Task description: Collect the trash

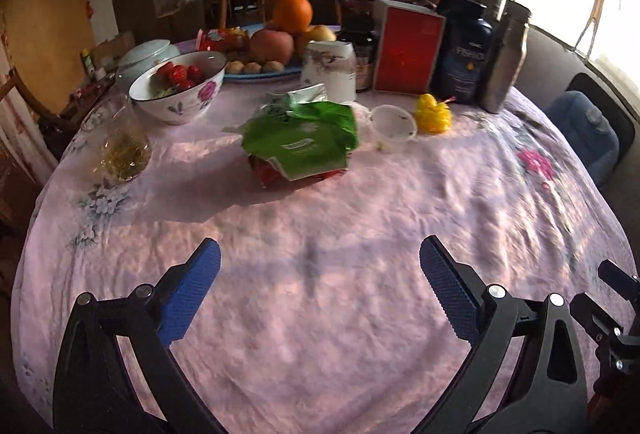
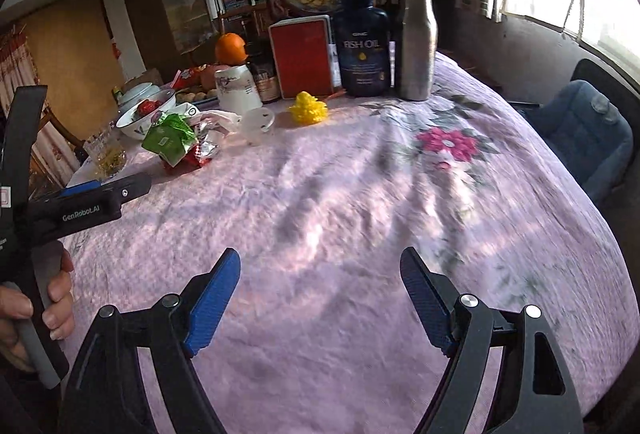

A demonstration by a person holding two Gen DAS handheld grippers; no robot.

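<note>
"FISH OIL" labels dark bottle; both grippers' fingers spread, empty.

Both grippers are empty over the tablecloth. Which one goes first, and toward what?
Probably the left gripper: ease it forward to the crumpled green wrapper, the nearest loose trash, lying almost straight ahead. Its jaws stand open and empty, with only bare tablecloth between.

Red wrapper mostly hidden under green packet. Dark jar half hidden behind upturned cup. Near tablecloth motion-blurred.
</note>
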